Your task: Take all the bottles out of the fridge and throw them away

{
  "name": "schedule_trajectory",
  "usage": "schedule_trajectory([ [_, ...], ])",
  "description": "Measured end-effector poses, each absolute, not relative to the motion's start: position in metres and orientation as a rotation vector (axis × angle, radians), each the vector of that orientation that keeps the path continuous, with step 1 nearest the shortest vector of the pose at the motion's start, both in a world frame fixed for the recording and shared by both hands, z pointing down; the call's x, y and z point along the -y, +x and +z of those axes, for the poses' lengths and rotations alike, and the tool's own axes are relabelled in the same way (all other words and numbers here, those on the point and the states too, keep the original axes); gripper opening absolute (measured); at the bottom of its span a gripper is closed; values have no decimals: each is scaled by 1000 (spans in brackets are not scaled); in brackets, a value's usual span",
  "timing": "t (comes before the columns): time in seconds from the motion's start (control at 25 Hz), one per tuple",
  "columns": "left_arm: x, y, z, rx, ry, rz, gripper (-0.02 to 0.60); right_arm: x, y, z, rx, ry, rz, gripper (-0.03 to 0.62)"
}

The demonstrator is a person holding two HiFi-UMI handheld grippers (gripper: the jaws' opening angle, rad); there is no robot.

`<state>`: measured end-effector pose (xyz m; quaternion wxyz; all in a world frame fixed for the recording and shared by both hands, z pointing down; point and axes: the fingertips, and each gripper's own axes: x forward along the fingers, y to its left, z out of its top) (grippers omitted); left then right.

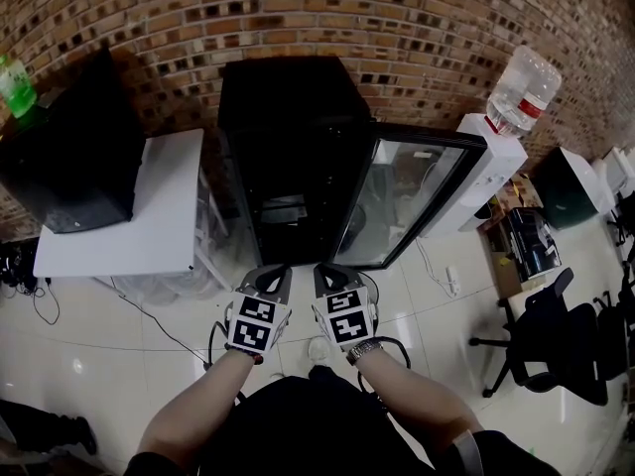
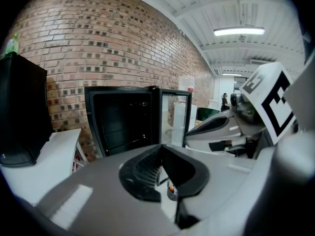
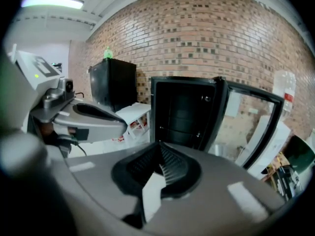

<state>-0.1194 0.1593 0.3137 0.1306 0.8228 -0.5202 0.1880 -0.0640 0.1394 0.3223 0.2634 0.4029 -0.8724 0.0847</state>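
While both grippers hang side by side in front of the open fridge (image 1: 288, 157), we have nothing in hand. The left gripper (image 1: 270, 276) has its jaws pressed together at the tips with only floor showing behind them, and the right gripper (image 1: 332, 274) is closed the same way, empty. The glass door (image 1: 407, 201) stands swung out to the right, out of our way.

We cannot make out any bottles on the dark shelves in any view, so we cannot tell where they sit inside. The only small one we see is a green bottle (image 1: 14, 85) on top of the black box (image 1: 69, 167) on the white table (image 1: 159, 226), well left of the fridge.

We expect drink bottles to be light, thin-walled plastic that dents under a hard squeeze, and perhaps damp and slippery from the cold. We would spread the jaws wide first and take each bottle just under the shoulder or at the neck below the cap, where it is stiffest. Then we would close gently. A full or glass one would be heavier, and a grip nearer the middle should hold it steadier.
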Motion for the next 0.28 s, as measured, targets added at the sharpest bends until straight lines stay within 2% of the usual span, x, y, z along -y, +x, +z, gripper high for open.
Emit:
schedule_trajectory([
  [0.28,-163,-131,313,1533,2379,529,3,-145,-69,321,2351,1101,229,0],
])
